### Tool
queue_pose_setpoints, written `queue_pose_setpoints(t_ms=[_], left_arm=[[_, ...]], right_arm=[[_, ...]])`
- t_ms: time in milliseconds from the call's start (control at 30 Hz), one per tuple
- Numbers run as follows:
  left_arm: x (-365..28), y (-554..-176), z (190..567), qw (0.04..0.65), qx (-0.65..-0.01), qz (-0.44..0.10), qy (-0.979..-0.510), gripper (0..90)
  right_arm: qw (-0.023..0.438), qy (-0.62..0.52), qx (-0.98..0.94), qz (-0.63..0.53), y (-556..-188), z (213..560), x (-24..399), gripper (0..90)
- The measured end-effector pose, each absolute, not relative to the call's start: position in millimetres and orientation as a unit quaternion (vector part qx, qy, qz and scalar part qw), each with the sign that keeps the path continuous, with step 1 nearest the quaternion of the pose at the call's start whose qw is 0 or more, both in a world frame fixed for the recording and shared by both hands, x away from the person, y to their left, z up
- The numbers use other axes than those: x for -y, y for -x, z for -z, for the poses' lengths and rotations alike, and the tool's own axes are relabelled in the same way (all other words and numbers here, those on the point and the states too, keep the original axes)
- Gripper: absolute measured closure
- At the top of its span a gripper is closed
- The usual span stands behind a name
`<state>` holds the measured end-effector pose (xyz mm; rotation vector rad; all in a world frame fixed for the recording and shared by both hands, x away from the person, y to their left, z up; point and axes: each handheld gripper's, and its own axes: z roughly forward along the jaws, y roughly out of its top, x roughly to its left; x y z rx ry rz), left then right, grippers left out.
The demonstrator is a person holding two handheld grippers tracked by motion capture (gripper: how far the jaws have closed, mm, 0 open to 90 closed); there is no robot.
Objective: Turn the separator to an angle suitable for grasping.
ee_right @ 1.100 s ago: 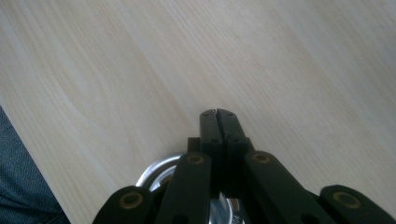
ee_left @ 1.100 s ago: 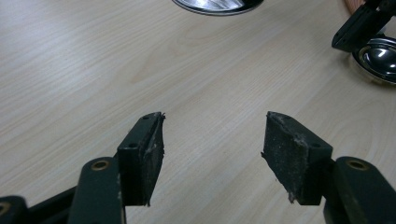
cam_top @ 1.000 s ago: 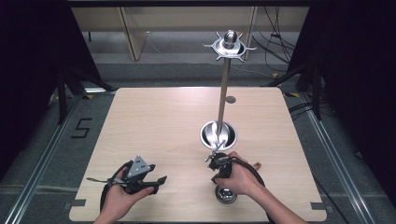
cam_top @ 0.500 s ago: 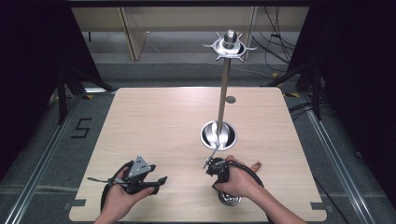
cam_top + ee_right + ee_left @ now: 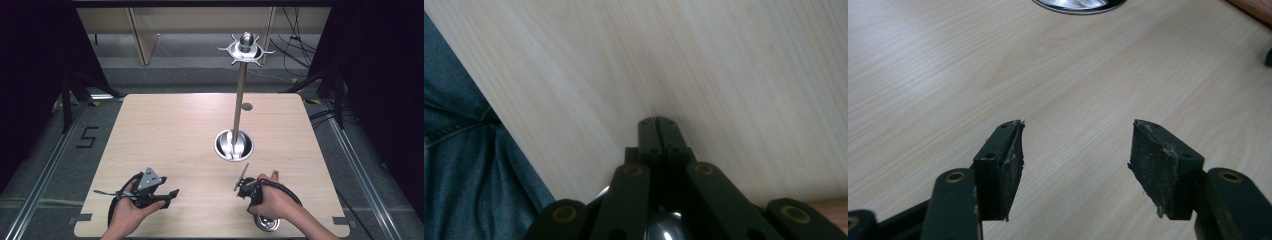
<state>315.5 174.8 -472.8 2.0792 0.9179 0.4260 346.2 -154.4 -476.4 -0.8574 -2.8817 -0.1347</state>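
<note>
While the wooden table (image 5: pixel 175 130) takes up the centre of the high view, a tall metal stand (image 5: pixel 239 107) rises from its right-centre, w/ a round shiny base (image 5: pixel 234 145) on the tabletop and a spiked disc top (image 5: pixel 245 49) in the upper middle of the frame.

Lower right of the frame: the right gripper (image 5: pixel 242 186), held in the person's right hand (image 5: pixel 272 202), sits just below and slightly right of the stand's base, near it but apart. A small round shiny metal piece (image 5: pixel 267 223) lies at the table's bottom edge, right under that hand; whether the hand touches it can't be told. In the right gripper view the jaws are pressed fully together, nothing between the tips (image 5: pixel 657 122), which hang over bare wood. A shiny rounded bit (image 5: pixel 663 225) shows at the bottom centre betw. the jaw arms, too hidden to identify. Blue denim (image 5: pixel 459 165) fills the left of that view.

Lower left of the high view: the left gripper (image 5: pixel 170 194), in the left hand (image 5: pixel 131 212), is well apart from the stand. In the left gripper view its jaws stand wide apart, empty, pads (image 5: pixel 1155 160) over bare table; the stand's base rim (image 5: pixel 1078 4) shows at top centre.
</note>
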Motion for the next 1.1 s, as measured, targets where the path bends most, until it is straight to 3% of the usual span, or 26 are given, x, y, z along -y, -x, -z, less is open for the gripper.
queue_pose_setpoints(t_ms=[367, 700, 967, 1100], left_arm=[[-174, -317, 474, 0.404, -0.352, -0.169, -0.828, 37.4], [-174, -317, 474, 0.401, -0.349, -0.171, -0.83, 37.4], [-174, -318, 473, 0.401, -0.349, -0.169, -0.83, 37.4], [-172, -318, 474, 0.408, -0.354, -0.167, -0.825, 37.4]], right_arm=[[0.027, 0.304, 0.952, 0.037, -343, 475, 212, 90.0], [0.038, 0.347, 0.936, 0.053, -339, 472, 234, 90.0], [0.018, 0.417, 0.9, 0.122, -345, 451, 246, 79.2], [-0.032, 0.508, 0.846, 0.16, -357, 435, 261, 69.4]])
